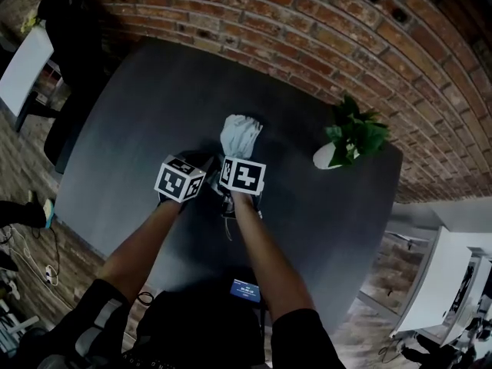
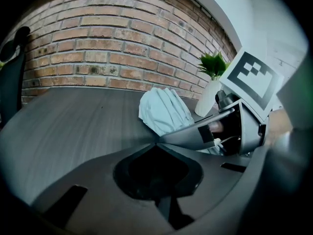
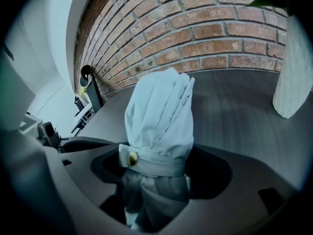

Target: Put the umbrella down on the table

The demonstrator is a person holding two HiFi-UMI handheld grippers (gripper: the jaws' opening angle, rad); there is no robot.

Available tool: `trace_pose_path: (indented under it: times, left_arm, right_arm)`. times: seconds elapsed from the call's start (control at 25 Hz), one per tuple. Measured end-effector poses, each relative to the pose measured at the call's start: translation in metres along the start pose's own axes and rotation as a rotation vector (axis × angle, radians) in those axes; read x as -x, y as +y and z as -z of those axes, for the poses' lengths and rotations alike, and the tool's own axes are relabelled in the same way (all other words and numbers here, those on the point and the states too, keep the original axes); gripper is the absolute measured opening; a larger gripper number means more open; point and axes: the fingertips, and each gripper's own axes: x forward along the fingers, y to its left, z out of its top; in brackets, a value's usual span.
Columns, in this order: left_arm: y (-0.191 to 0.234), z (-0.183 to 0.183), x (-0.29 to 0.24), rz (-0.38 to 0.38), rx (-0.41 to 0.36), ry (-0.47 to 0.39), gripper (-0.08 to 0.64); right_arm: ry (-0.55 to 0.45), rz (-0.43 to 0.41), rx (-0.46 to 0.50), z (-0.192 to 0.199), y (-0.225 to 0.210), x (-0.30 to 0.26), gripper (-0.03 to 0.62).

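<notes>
Release looks all but made. The umbrella (image 1: pixel 240 133), folded, pale and bound by 1 strap (image 3: pixel 156 164), lies about the middle of the table (image 1: pixel 131 114). Its gathered cloth points toward the far edge by the brick wall (image 1: pixel 307 21), and its handle end is hidden under the grippers.

The right gripper (image 3: pixel 156 180) has its jaws spread wide with the umbrella between them. Dark gaps show on both sides of the strap, so the pads do not seem to press it. I read it as standing open around the umbrella, not gripping. The left gripper (image 2: pixel 157 144) sits just beside it toward the left edge, its 2 jaws brought together at the tips with nothing between.

By my judgement the setting-down is done or nearly so, since the cloth appears to rest on the tabletop. Whether the handle end touches I cannot tell. What is left is to draw the right gripper back without dragging the umbrella.

1 potted plant (image 1: pixel 350 138) stands near the right edge, well apart from the umbrella. A dark chair (image 1: pixel 65 29) stands off the far left corner. Nothing on the table blocks a retreat toward the near edge.
</notes>
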Motion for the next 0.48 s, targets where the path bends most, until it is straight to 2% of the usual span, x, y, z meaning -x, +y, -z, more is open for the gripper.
trace_pose_path:
  times: [0.12,0.28,0.48]
  left_arm:
    - [0.003,0.000,0.005,-0.003,0.007,0.003,0.003]
    - [-0.002,-0.004,0.011,0.003,0.004,-0.011,0.003]
    - [-0.011,-0.006,0.022,0.002,-0.021,-0.015,0.003]
  right_arm:
    - [-0.016,-0.007,0.026,-0.004,0.004,0.006,0.355]
    - [-0.038,-0.009,0.067,-0.010,0.009,0.017,0.356]
    - [-0.051,0.005,0.057,-0.009,0.005,0.033,0.356]
